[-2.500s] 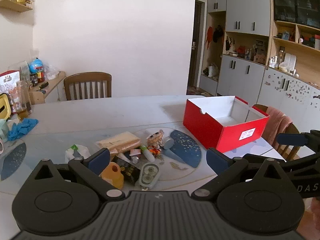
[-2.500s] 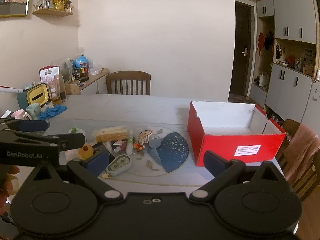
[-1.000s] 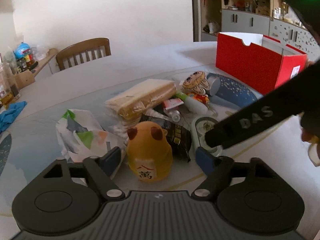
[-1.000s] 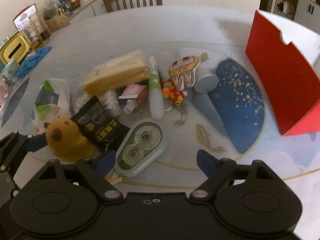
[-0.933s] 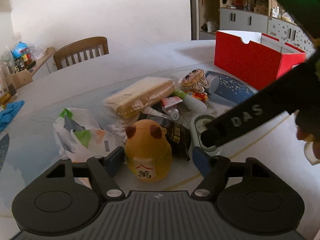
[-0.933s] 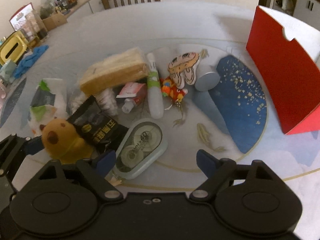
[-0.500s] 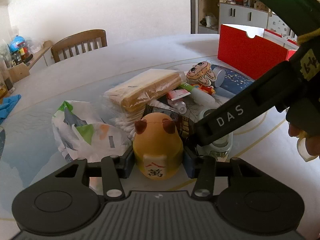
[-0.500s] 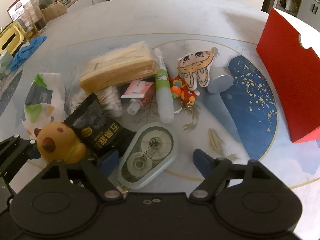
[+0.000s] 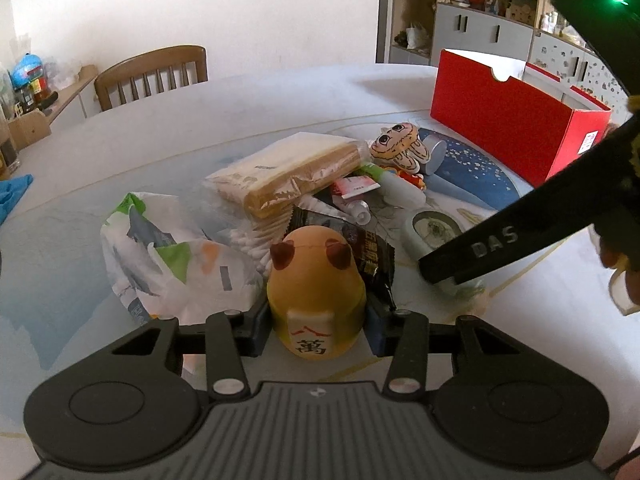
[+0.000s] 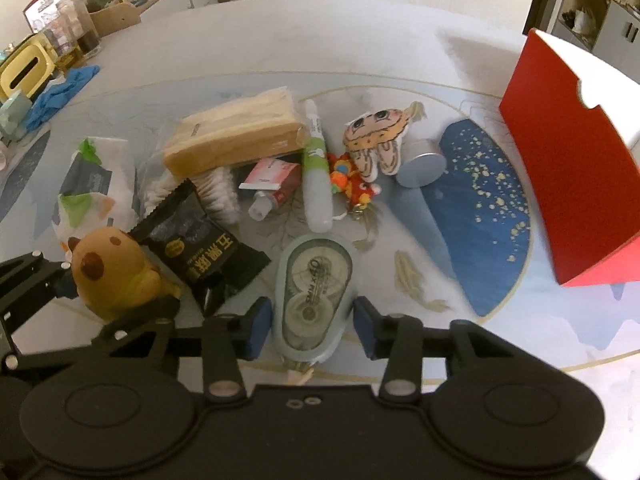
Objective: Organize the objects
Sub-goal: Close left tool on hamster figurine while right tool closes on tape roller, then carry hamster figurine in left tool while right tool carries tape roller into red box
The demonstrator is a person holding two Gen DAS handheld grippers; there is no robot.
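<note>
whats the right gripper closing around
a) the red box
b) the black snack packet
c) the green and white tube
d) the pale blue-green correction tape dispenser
d: in the right wrist view the correction tape dispenser lies between the fingers of the right gripper, whose jaws have just been closing on it; the black snack packet lies off to the left, and the green and white tube and red box are farther off.

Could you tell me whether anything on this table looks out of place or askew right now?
Mostly the heap itself: small items lie jumbled at the middle of the table. The black snack packet leans half-propped against the capybara toy, and the sandwich pack sits tilted on other items. The red box looks intact; nothing looks spilled.
</note>
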